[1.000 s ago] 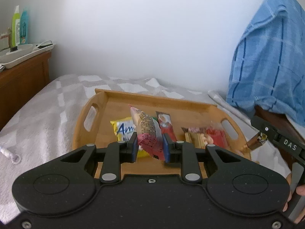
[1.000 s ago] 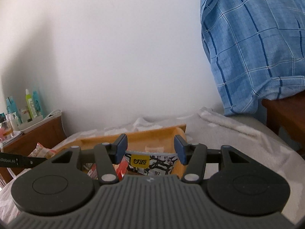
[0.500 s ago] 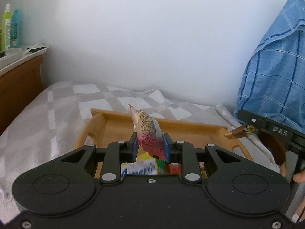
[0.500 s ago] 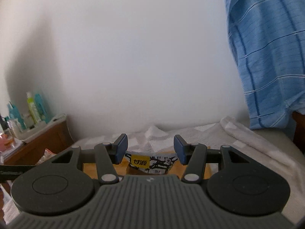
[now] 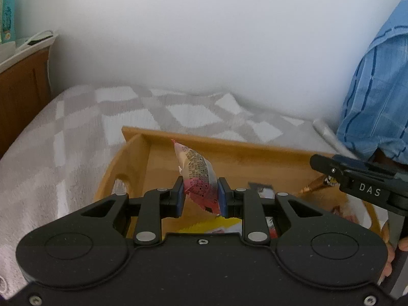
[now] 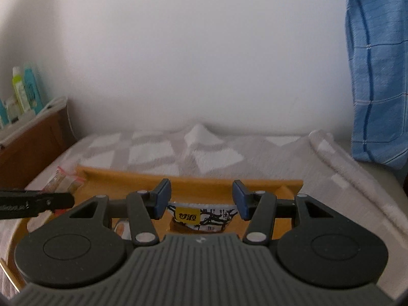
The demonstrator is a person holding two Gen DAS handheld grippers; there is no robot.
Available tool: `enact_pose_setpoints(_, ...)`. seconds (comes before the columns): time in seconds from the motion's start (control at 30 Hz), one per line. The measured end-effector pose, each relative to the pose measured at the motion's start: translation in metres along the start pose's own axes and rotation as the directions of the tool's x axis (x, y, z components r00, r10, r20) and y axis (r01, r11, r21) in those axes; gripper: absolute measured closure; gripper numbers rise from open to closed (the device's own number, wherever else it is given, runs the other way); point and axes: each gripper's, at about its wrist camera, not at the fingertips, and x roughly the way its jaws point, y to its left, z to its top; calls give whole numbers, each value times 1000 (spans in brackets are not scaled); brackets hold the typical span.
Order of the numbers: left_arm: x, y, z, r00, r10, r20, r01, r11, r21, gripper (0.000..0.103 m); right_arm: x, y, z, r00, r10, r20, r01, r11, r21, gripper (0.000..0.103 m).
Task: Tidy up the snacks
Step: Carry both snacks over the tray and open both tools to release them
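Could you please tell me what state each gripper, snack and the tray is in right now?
left gripper: shut on the pink snack packet, held upright above the tray.
right gripper: open, holding nothing.
black-and-white packet: lying in the tray below the right gripper.
wooden tray: resting on the checked blanket.

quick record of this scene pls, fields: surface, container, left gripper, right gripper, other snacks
surface: grey and white checked blanket
container: wooden tray with cut-out handles, lying on the blanket
left gripper: shut on a pink and beige snack packet, held above the tray
right gripper: open, a black and white packet with a yellow label hangs between its fingers
other snacks: yellow packet in the tray, mostly hidden
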Motion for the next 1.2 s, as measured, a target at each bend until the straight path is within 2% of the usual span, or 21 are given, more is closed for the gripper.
enact_pose_setpoints(0.23,10,1,-6,999,5,-35,-5,1000,13,79,6,12,-8,998,23,-51,-25,999,-26,47)
enact_pose_setpoints(0.5,16,-3,-11,998,14,-54,-13,1000,27,79,14,10,-19,994,29,-109,-30,1000,-4,47)
enact_pose_setpoints(0.97,16,-4,-11,998,15,-58,-13,999,34,78,25,6,-20,987,26,-159,-23,999,22,46)
enact_pose_setpoints(1.2,12,-4,-10,998,21,-67,-19,999,40,78,24,9,-19,987,23,-157,-21,1000,19,42)
